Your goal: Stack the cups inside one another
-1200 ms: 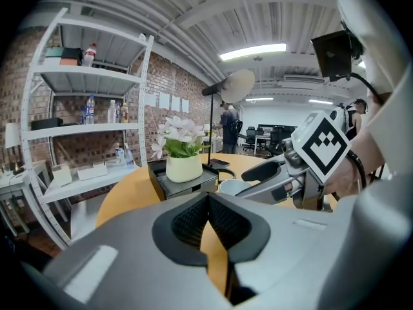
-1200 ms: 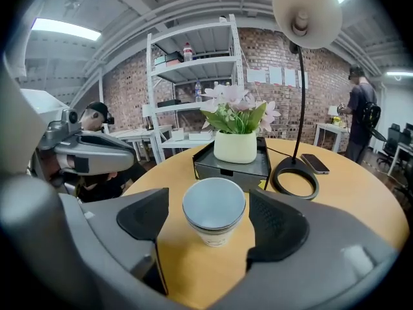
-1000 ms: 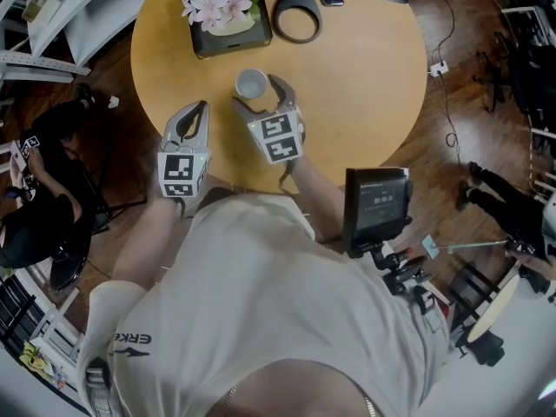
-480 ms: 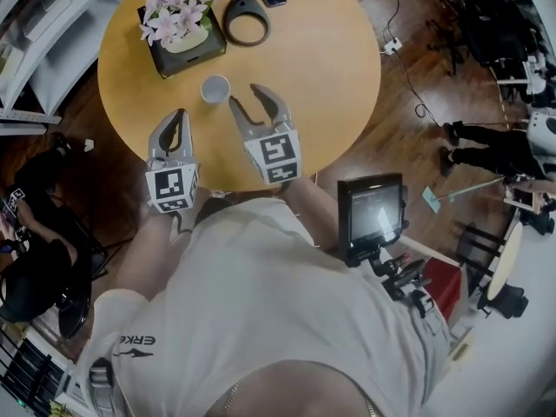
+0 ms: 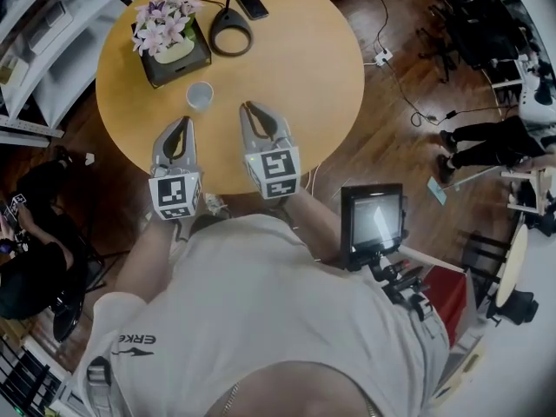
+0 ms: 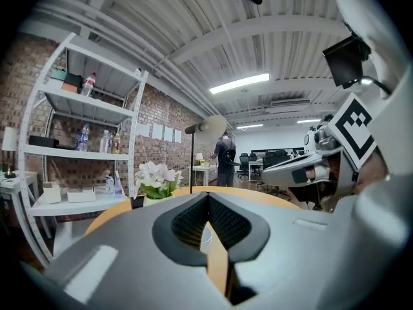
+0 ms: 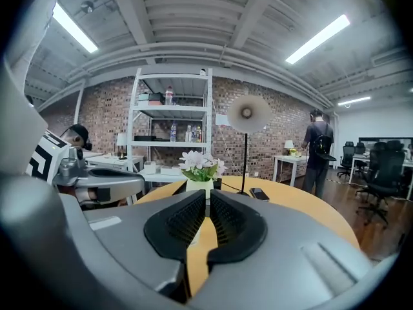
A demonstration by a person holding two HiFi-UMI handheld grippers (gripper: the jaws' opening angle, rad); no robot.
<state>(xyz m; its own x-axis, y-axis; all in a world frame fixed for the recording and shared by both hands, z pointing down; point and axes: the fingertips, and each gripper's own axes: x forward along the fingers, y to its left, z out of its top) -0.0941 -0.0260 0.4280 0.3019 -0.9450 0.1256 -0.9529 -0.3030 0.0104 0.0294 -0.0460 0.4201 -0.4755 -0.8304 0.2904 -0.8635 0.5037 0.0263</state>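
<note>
A white cup point(image 5: 200, 95) stands upright on the round yellow table point(image 5: 313, 68), in front of the flower box. My left gripper point(image 5: 184, 122) hovers just short of the cup, shut and empty. In the left gripper view a sliver of the cup point(image 6: 204, 236) shows through the slot below the left gripper's point(image 6: 208, 196) meeting tips. My right gripper point(image 5: 249, 107) is to the cup's right and apart from it. Its jaws are closing, the tips almost together, with nothing between them. The right gripper point(image 7: 208, 192) faces the flowers.
A dark box of pink and white flowers point(image 5: 169, 35) sits at the table's far left, with a black lamp base point(image 5: 230, 37) and a phone point(image 5: 252, 4) beside it. A tablet on a stand point(image 5: 373, 220) is at my right. Shelves point(image 7: 171, 128) stand beyond the table.
The right gripper's jaws went from wide open beside the cup to nearly together. Both grippers drew back from the cup toward the table's near edge. The cup stayed in place.
</note>
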